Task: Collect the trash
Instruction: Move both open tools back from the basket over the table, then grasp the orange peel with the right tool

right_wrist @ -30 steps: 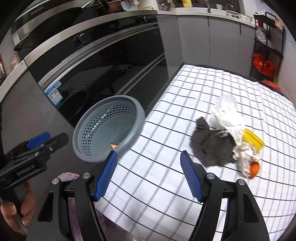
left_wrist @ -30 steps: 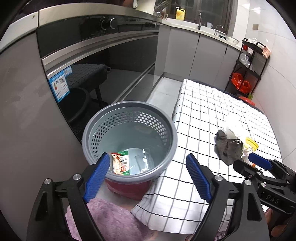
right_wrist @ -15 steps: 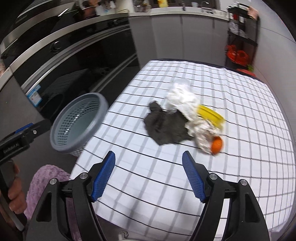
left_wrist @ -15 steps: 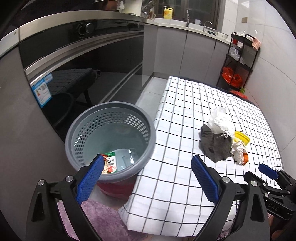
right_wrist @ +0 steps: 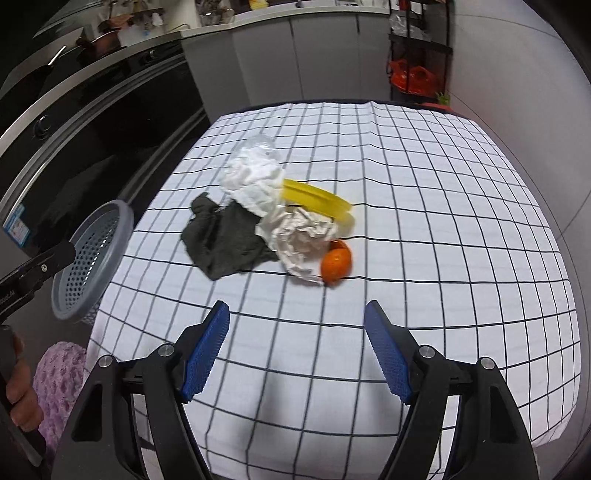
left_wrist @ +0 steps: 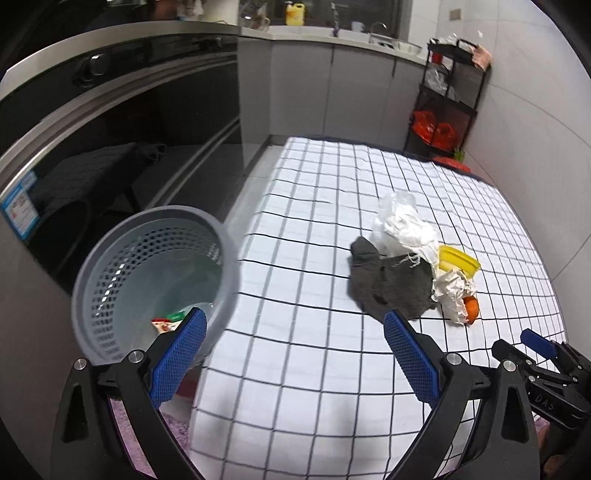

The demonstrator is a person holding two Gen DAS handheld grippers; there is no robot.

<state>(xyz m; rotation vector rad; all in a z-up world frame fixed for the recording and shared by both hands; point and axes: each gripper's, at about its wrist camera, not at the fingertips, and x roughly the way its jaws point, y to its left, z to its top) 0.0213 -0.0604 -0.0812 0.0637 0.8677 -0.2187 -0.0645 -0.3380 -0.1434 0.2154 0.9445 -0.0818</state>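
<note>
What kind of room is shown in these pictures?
Most likely a home kitchen: a built-in oven in dark cabinets, a counter with a sink tap and a yellow detergent bottle, and a table under a checked cloth.

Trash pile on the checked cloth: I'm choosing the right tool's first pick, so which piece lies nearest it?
The orange fruit, the only round, bright orange piece, at the pile's near edge beside the crumpled paper; the dark cloth lies further left.

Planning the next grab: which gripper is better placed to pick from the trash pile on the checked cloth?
Right, probably. The right gripper is open and faces the trash pile squarely; the left gripper sits nearer the basket.
</note>
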